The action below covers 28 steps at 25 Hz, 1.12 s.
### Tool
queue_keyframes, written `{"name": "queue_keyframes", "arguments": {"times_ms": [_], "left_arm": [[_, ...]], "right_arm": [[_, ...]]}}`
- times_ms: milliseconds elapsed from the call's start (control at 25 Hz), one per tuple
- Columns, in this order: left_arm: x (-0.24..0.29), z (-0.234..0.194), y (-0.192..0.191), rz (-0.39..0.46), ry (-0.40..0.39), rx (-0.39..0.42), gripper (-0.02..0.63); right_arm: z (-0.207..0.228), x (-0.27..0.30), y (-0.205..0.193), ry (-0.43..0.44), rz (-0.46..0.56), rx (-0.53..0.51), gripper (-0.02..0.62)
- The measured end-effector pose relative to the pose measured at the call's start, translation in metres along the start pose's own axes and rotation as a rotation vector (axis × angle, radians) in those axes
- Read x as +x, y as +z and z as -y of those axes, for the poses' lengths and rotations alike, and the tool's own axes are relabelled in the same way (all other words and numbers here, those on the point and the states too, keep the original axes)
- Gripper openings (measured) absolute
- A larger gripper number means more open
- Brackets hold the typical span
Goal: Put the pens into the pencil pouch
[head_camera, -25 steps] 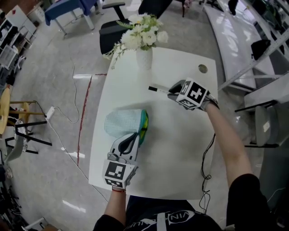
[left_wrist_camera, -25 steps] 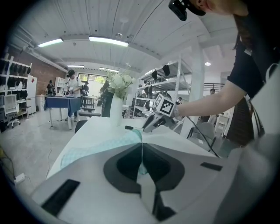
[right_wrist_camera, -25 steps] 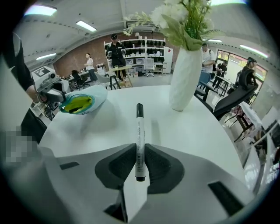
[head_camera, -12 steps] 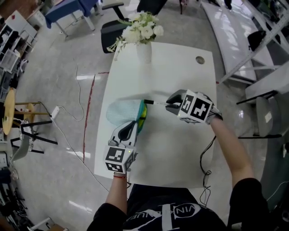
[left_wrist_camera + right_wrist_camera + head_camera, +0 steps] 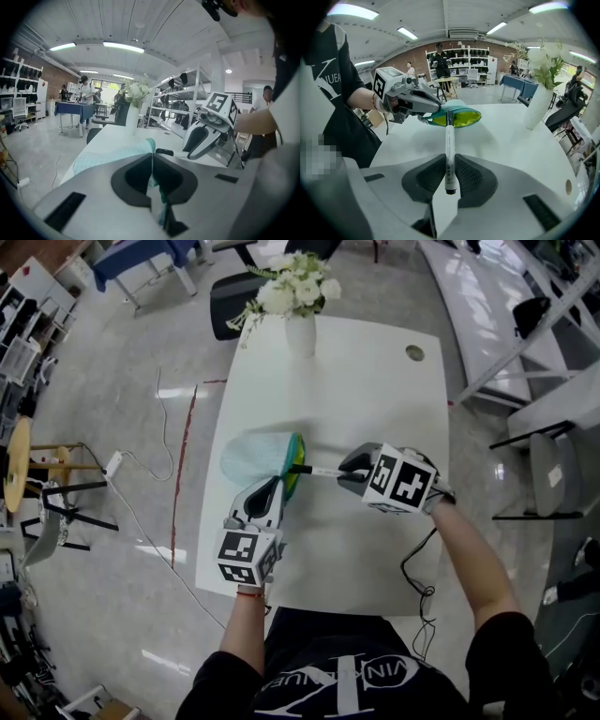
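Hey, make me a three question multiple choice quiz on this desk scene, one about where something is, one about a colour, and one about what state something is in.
1. Where on the table does the vase of flowers stand?
A. at the end far from the person
B. at the near edge by the person
C. in the middle

2. What colour is the inside of the pencil pouch?
A. red
B. yellow-green
C. black

3. What state is the right gripper in?
A. open and empty
B. shut on the pen
C. shut on the vase

Answers:
1 A, the head view shows the vase at the table's far end.
2 B, the right gripper view looks into the pouch's open mouth, which is yellow-green.
3 B, its fingers press the pen's barrel from both sides.
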<state>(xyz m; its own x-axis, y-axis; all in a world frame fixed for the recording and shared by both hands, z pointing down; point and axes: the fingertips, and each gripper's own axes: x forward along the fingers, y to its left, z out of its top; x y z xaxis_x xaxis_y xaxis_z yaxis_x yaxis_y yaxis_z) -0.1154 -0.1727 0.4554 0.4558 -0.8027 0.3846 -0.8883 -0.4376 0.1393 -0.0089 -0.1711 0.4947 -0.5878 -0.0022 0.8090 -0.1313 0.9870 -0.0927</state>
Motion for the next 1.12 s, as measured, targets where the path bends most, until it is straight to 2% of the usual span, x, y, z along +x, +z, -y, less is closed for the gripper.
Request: {"name": "queue_keyframes", "arguments": {"times_ms": [280,440,600,920,1120], "left_arm": [[-0.011,0.01,-0.002,0.014,-0.015,0.001,0.009],[-0.018,0.017,-0.004,0.014,-0.014,0.005,0.009],[-0.021,0.029,-0.007,0.014,-0.053,0.015,0.008],[-0.026,0.045,-0.01,0.015,-0.096,0.016,0.008],[-0.03,0.043,-0.01,0.014,-0.08,0.02,0.008]], "right_arm": [[-0.004,0.011,-0.001,-0.055,-0.079,0.045,0.077],[-0.009,0.01,-0.004,-0.064,-0.133,0.029,0.077],[-0.018,0.009,0.004,-0.045,-0.122,0.056,0.077],[-0.029,0.02,0.024,-0.05,-0.123,0.0,0.078],[-0.032,0.018,0.026,-0.076,-0.192,-0.087,0.077]]}}
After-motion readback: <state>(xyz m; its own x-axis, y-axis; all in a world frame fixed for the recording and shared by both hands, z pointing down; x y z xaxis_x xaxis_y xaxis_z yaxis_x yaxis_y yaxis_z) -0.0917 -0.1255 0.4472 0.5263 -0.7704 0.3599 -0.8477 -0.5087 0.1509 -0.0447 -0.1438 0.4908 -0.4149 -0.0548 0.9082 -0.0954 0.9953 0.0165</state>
